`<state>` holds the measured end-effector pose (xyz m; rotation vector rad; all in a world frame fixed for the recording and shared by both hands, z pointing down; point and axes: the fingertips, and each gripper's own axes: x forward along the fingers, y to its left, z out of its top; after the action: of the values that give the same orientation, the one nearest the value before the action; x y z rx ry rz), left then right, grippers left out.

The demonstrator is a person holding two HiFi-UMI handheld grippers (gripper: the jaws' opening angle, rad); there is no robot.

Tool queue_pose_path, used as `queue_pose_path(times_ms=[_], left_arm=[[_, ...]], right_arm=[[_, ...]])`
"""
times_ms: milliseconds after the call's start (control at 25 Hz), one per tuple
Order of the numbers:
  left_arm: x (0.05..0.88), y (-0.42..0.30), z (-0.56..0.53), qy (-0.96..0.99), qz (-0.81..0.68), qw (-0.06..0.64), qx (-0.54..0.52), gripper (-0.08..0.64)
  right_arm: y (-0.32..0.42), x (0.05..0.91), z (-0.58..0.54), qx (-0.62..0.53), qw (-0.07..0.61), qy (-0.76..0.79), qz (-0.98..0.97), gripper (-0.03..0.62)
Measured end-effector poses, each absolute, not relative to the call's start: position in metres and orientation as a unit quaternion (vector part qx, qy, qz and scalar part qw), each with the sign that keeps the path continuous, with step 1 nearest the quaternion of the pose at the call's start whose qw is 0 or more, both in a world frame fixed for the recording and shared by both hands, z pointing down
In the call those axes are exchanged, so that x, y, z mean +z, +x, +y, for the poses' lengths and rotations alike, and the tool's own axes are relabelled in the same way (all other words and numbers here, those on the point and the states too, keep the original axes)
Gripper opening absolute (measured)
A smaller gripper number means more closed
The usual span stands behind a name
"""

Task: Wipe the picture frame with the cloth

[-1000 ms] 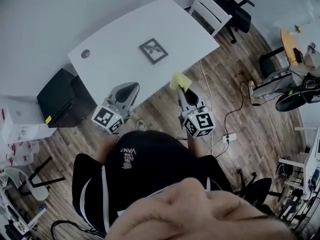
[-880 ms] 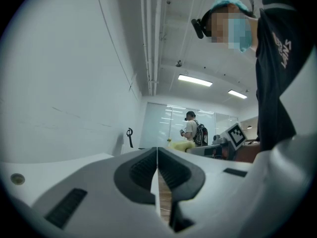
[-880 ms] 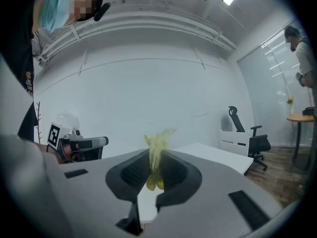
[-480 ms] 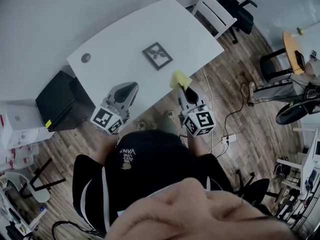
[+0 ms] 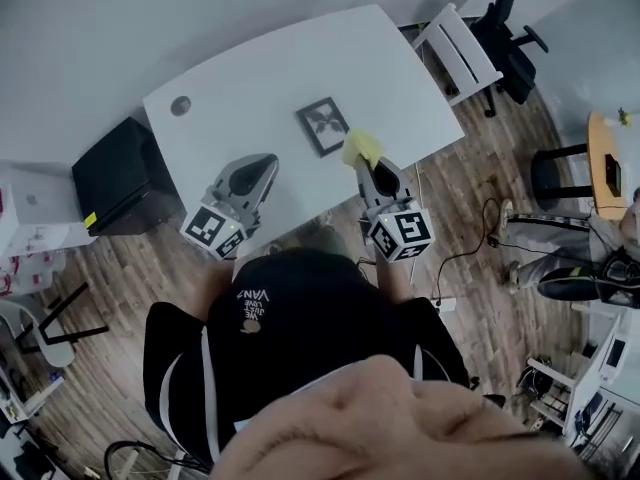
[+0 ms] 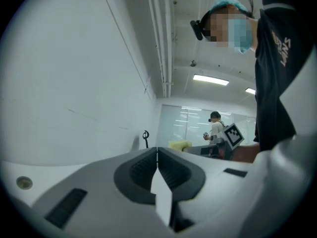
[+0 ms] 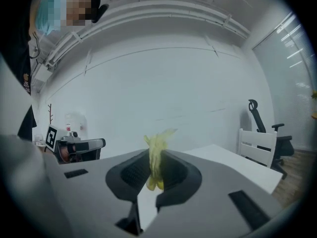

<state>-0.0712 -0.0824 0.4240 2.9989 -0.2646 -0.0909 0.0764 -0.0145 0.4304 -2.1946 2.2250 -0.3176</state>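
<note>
A small dark picture frame (image 5: 322, 126) lies flat near the middle of the white table (image 5: 250, 78). My right gripper (image 5: 372, 164) is shut on a yellow cloth (image 5: 361, 150), which hangs just right of the frame over the table's front part. In the right gripper view the cloth (image 7: 156, 158) is pinched between the jaws and sticks up above them. My left gripper (image 5: 258, 166) hovers over the table's front edge, left of the frame, shut with nothing in it; its closed jaws show in the left gripper view (image 6: 157, 158).
A black cabinet (image 5: 122, 178) stands at the table's left end. A white chair (image 5: 465, 53) and a black office chair (image 5: 515, 43) stand to the right. Cables (image 5: 470, 238) run over the wooden floor. A round grommet (image 5: 180, 105) sits in the tabletop.
Both grippers have moved forward over the table. The right gripper with the cloth now sits right beside the frame, where before it hung short of the table's edge.
</note>
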Motion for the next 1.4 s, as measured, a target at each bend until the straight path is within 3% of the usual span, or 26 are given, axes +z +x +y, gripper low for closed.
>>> queue_pose_path(times_ms=[600, 1400], left_arm=[[0.42, -0.012, -0.138, 0.98, -0.189, 0.052, -0.034, 0.015], [0.433, -0.012, -0.158, 0.948, -0.311, 0.057, -0.045, 0.015]], right_arm=[[0.137, 0.431, -0.114, -0.097, -0.008, -0.608, 0.788, 0.043], [0.132, 0.464, -0.186, -0.128, -0.028, -0.501, 0.856, 0.043]])
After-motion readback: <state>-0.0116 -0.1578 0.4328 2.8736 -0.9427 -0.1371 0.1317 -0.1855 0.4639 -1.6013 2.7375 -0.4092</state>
